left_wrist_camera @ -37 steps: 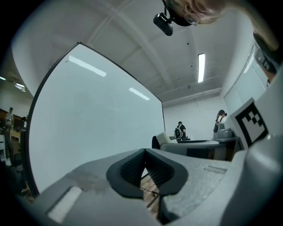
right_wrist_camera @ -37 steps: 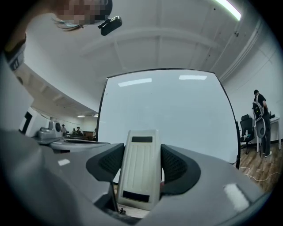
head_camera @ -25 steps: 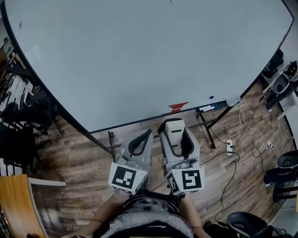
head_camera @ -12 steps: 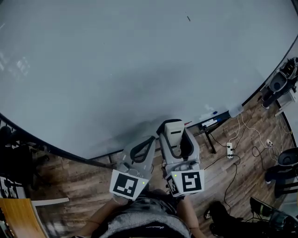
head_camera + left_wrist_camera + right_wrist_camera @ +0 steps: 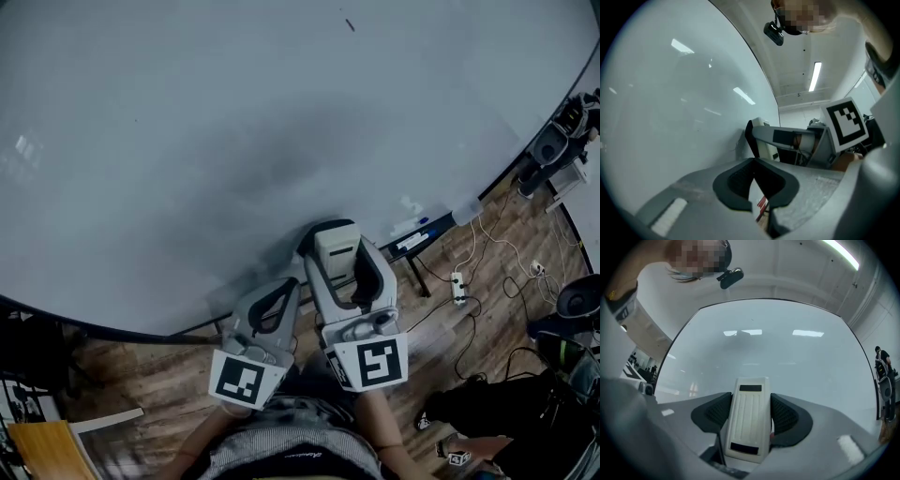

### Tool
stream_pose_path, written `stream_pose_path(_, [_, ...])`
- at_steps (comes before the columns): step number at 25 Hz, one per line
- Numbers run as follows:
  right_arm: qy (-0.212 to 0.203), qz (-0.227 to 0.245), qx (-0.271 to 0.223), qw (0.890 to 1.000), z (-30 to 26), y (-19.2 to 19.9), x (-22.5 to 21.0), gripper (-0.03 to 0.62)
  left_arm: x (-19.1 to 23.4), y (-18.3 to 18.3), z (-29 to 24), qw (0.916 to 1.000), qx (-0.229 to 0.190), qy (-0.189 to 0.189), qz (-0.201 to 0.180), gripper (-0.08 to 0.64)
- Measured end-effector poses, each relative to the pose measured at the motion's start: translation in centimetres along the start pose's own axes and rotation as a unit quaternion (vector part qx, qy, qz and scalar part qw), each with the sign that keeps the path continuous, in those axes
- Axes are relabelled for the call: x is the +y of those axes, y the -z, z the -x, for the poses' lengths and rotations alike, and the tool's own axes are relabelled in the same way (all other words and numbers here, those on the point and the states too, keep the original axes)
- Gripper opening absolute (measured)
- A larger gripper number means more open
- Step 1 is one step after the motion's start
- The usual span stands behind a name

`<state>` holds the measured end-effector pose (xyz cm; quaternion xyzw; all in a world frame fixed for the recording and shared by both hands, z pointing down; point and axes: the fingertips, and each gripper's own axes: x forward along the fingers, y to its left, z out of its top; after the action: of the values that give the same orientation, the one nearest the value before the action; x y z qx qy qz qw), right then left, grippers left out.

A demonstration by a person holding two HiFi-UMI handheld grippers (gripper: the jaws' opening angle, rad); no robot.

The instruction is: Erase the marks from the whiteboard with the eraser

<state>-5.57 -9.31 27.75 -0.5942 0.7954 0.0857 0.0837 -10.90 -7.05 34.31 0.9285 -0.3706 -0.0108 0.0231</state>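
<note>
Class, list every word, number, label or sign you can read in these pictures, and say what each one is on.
No readable words or numbers anywhere.
Marker cube on the left gripper: black-and-white square pattern, no letters.
Marker cube on the right gripper: the same.
Eraser: two dark patches, no print legible.
Whiteboard: one small stroke, not a letter.

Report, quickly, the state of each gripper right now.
Left gripper: closed, nothing between its fingers.
Right gripper: closed on the eraser.
</note>
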Motion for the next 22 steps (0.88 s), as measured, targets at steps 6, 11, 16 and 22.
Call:
stream_pose_path(6, [-0.035, -0.008, -0.001, 0.999, -1.6, -0.2, -1.1, 0.268, 0.1, -0.1, -2.3, 0.9994, 0.008, -0.030, 0.011, -0.002])
stream_pose_path(11, [-0.083, -0.014, 0.000, 0.996, -2.2, 0.0, -1.0, 0.268, 0.0, -0.1, -3.4, 0.9985, 0.007, -0.054, 0.010, -0.002])
stream_pose_path(16, [-0.110, 0.019, -0.010, 0.994, -2.5, -0.3, -1.1, 0.267, 0.7, 0.2, -4.0, 0.9965, 0.005, -0.084, -0.004, -0.002])
stream_pose_path(22, [-0.130, 0.050, 0.002, 0.990, -2.5, 0.5, -1.8, 0.267, 0.2, 0.3, -5.6, 0.9944, 0.007, -0.104, -0.014, -0.002])
